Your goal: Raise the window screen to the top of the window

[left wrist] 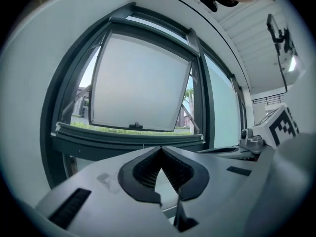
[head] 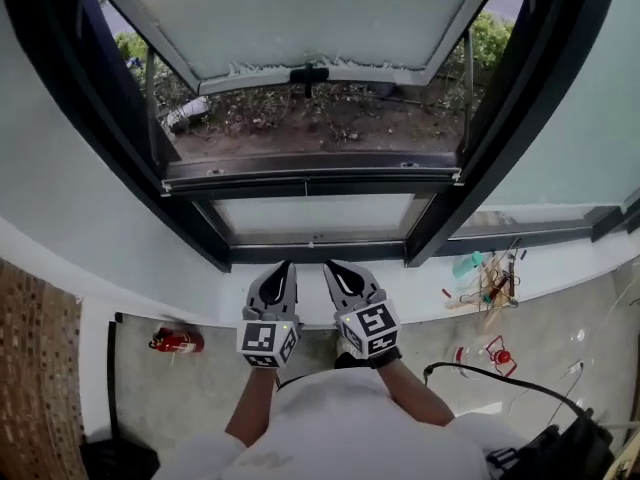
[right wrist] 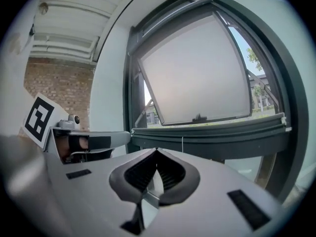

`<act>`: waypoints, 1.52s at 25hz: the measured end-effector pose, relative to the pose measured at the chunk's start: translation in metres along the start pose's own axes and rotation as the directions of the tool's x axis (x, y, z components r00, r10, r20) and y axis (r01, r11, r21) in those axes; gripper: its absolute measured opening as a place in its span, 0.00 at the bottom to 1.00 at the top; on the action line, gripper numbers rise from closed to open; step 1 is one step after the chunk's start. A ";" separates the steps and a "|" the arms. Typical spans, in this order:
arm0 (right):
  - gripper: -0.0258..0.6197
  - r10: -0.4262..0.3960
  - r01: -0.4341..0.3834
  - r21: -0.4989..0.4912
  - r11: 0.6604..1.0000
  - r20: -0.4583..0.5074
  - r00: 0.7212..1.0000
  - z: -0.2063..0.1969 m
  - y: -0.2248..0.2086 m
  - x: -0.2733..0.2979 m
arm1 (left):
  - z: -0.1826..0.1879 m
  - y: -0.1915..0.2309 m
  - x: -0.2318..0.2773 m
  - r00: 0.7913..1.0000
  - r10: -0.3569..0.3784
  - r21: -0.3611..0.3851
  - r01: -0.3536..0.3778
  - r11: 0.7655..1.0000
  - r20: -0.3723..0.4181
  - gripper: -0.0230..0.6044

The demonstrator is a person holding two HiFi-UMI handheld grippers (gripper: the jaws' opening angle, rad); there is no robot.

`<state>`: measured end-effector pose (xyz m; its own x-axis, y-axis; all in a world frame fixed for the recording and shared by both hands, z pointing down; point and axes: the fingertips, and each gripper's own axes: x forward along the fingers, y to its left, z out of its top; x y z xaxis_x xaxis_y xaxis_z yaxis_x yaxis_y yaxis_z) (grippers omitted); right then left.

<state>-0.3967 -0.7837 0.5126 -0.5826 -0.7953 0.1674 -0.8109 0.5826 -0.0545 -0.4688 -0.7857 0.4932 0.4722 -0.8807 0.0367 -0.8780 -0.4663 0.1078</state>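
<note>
Bright daylight from the window (left wrist: 140,83) ahead of the left gripper (left wrist: 160,150) and right gripper (right wrist: 157,151), frame dark against it, strong fisheye bending, black corners, foreground perhaps slightly soft

The frosted, grey-framed window sash (head: 300,18) runs off the head view's top edge. Near the grey floor's (head: 200,388) left edge, a small red object (head: 177,341) is too small to identify, as is the tangle of teal, red and tan bits (head: 485,283) at the right. A black bag (head: 560,453) is cut off by the bottom right corner.

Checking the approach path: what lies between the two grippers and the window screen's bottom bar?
Head view: only the lower frame rail and a lower glass pane separate the left gripper and right gripper from the bottom bar.
</note>
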 end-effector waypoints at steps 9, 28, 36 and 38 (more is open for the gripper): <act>0.04 -0.026 0.030 0.087 0.996 -0.040 0.999 -0.002 -0.078 0.042 | 0.026 0.012 0.086 1.000 0.003 0.065 -0.002 0.998 -0.015 0.04; 0.20 -0.147 0.180 0.142 0.973 -0.217 0.965 -0.080 -0.100 0.181 | 0.028 0.078 0.156 0.982 -0.162 0.344 0.186 0.920 -0.096 0.04; 0.19 -0.132 0.161 0.119 0.980 -0.216 0.967 -0.100 -0.108 0.220 | 0.003 0.079 0.169 0.955 -0.169 0.572 0.282 0.770 -0.243 0.04; 0.10 -0.122 0.153 0.131 0.980 -0.218 0.968 -0.107 -0.104 0.222 | -0.002 0.074 0.173 0.946 -0.156 0.653 0.309 0.691 -0.283 0.04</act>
<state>-0.4361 -1.0032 0.6604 -0.4533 -0.8048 0.3831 -0.8906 0.4270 -0.1566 -0.4514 -0.9724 0.5097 0.6056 -0.7373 0.2993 -0.5115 -0.6489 -0.5633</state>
